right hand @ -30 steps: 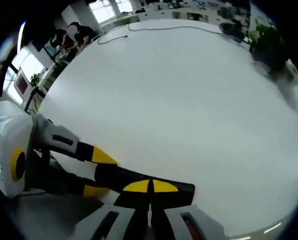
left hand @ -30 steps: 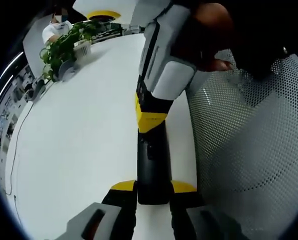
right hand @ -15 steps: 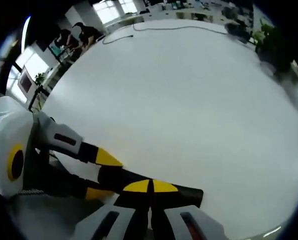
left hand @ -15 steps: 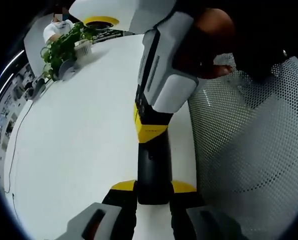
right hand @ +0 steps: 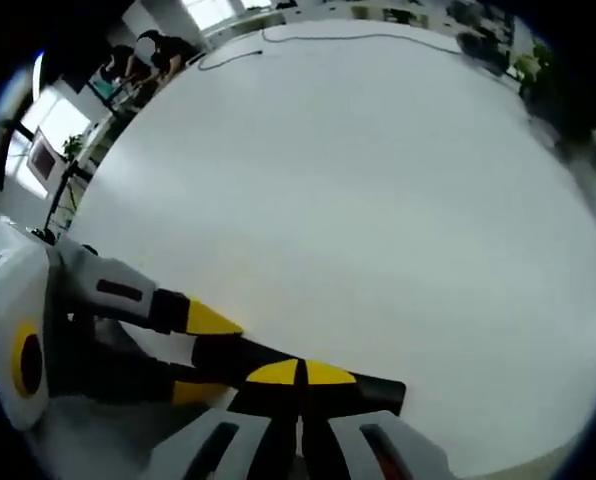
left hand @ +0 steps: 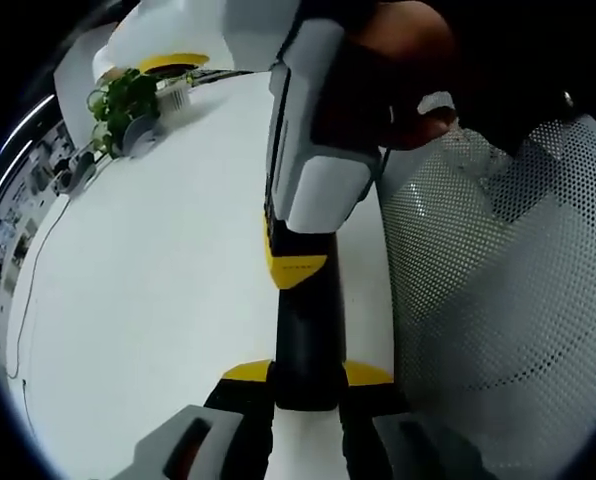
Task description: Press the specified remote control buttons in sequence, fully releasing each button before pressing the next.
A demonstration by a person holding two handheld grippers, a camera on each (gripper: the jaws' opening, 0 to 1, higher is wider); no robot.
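A black remote control (left hand: 306, 335) lies lengthwise between my left gripper's (left hand: 308, 374) yellow-tipped jaws, which are shut on its near end just above the white table (left hand: 158, 270). My right gripper (left hand: 296, 268) comes down from the top of the left gripper view, held by a hand (left hand: 408, 70), with its yellow tip resting on the remote's top face. In the right gripper view my right gripper (right hand: 300, 373) has its jaws shut together over the remote (right hand: 381, 389). There the left gripper (right hand: 193, 350) reaches in from the left, clamped on the remote. The buttons are hidden.
A white mesh chair back (left hand: 498, 290) stands close on the right. A potted plant (left hand: 128, 100) and a thin cable (left hand: 23, 290) sit at the table's far side. In the right gripper view, people (right hand: 158, 55), a cable (right hand: 328, 38) and a plant (right hand: 553, 90) lie beyond the wide table (right hand: 378, 200).
The right gripper has come lower and closer along the remote towards the left gripper's jaws. The left gripper keeps its hold on the remote.
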